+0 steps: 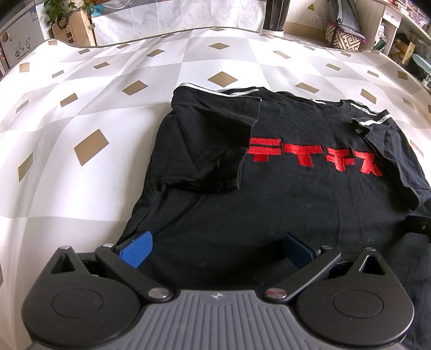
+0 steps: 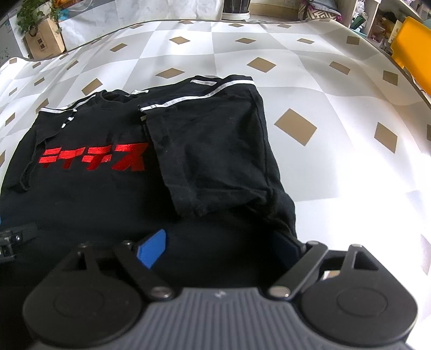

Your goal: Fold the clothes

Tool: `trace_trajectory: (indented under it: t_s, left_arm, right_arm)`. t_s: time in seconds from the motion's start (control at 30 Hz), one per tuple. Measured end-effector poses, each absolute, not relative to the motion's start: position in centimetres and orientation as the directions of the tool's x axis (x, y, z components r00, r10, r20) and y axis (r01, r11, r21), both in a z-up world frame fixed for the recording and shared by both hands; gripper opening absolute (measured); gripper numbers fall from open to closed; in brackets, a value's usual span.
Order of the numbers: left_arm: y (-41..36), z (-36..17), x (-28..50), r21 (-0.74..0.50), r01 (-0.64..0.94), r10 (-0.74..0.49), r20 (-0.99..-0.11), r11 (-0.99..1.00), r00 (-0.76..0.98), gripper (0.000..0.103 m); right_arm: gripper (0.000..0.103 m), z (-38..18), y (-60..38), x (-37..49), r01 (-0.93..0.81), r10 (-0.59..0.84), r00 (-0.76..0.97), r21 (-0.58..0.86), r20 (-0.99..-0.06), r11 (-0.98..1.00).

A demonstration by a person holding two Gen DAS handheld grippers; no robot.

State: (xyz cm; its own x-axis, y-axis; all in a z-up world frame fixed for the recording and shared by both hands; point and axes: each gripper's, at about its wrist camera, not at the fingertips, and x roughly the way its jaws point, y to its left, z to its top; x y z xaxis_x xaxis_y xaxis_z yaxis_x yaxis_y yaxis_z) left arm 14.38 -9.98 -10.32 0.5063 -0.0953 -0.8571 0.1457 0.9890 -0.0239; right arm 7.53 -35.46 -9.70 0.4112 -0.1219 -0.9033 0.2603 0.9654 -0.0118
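Note:
A black T-shirt (image 1: 282, 193) with red lettering (image 1: 309, 156) lies flat on the checked tablecloth (image 1: 94, 94), collar at the far side. Both sleeves are folded inward: one sleeve (image 1: 210, 140) on the left, the other sleeve (image 2: 215, 150) on the right. My left gripper (image 1: 216, 249) hangs open over the near left part of the shirt, its blue pads (image 1: 137, 249) wide apart. In the right wrist view the T-shirt (image 2: 94, 202) runs under my right gripper (image 2: 219, 250), open above the near right part by the side edge. Nothing is pinched in either.
The tablecloth (image 2: 336, 94) stretches bare to the right and beyond the collar. Past the far edge stand a potted plant in a box (image 1: 67, 24), a dark cylinder (image 1: 274, 16) and a patterned bag (image 1: 344, 37). A yellow object (image 2: 412, 48) sits off the right edge.

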Motion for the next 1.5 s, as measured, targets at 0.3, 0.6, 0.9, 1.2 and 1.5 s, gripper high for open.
trace_trajectory:
  t_s: [0.3, 0.6, 0.9, 1.2, 1.5]
  left_arm:
    - [-10.0, -10.3, 14.4, -0.022, 0.146, -0.094, -0.855, 0.989, 0.510, 0.103]
    - [-11.0, -9.8, 12.7, 0.005, 0.175, -0.080, -0.877, 0.985, 0.474, 0.103]
    - [-11.7, -9.1, 8.7, -0.002, 0.228, -0.104, -0.895, 0.974, 0.434, 0.103]
    - [-12.6, -7.8, 5.4, -0.016, 0.286, -0.142, -0.892, 0.958, 0.428, 0.103]
    - [-13.3, -7.1, 1.7, -0.028, 0.327, -0.167, -0.899, 0.944, 0.405, 0.103]
  right_arm:
    - [0.087, -9.7, -35.7, 7.3, 0.274, -0.131, 0.410, -0.015, -0.903, 0.962]
    - [0.086, -8.5, -34.0, 5.9, 0.248, -0.103, 0.398, -0.001, -0.911, 0.969]
    - [0.086, -7.3, -32.5, 3.4, 0.276, -0.095, 0.388, 0.017, -0.917, 0.961]
    - [0.086, -6.2, -30.9, 0.6, 0.297, -0.060, 0.394, 0.065, -0.917, 0.953]
    - [0.086, -5.5, -28.9, -2.0, 0.277, -0.078, 0.393, 0.038, -0.916, 0.960]
